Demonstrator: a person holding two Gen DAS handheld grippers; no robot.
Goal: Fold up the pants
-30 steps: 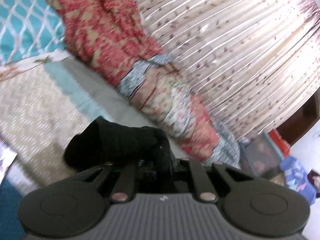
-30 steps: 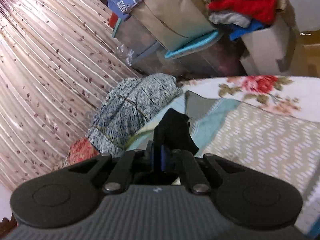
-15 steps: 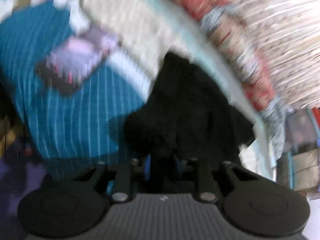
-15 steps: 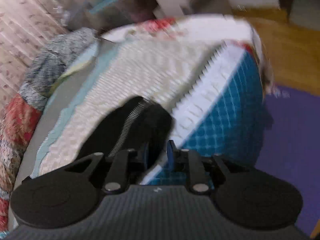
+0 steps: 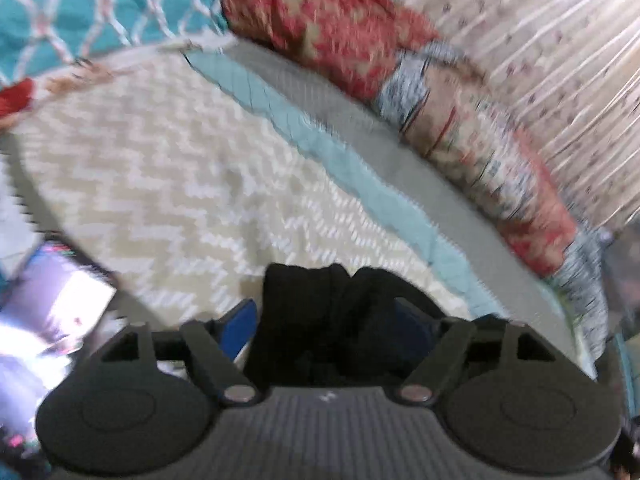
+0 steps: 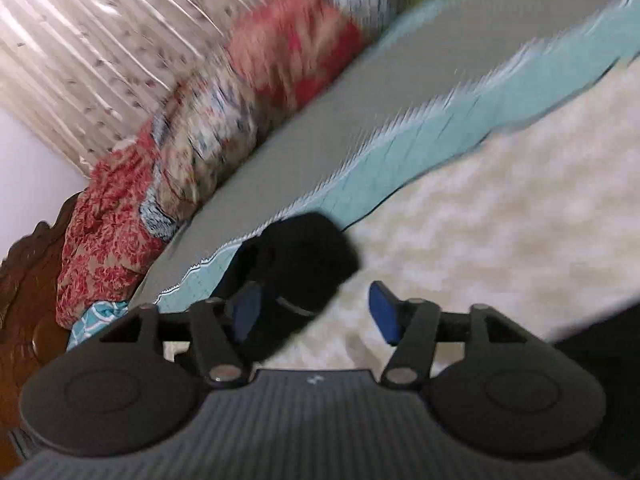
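Note:
The black pants (image 5: 332,312) lie bunched between the wide-apart blue pads of my left gripper (image 5: 324,324), low over the cream chevron bedspread (image 5: 160,184). The pads stand open around the cloth. In the right wrist view a fold of the black pants (image 6: 304,256) sits against the left pad, while the right pad (image 6: 382,312) stands clear of it. My right gripper (image 6: 316,308) is open over the bedspread (image 6: 500,220).
A rolled red and patterned quilt (image 5: 460,120) lies along the pleated curtain (image 5: 560,60) at the far side of the bed. A teal pillow (image 5: 80,12) is at the top left. A dark wooden headboard (image 6: 28,272) shows at the left of the right wrist view.
Both grippers were shut on the black pants and swung them over the bed edge. Now both stand open, with the pants down on the bedspread.

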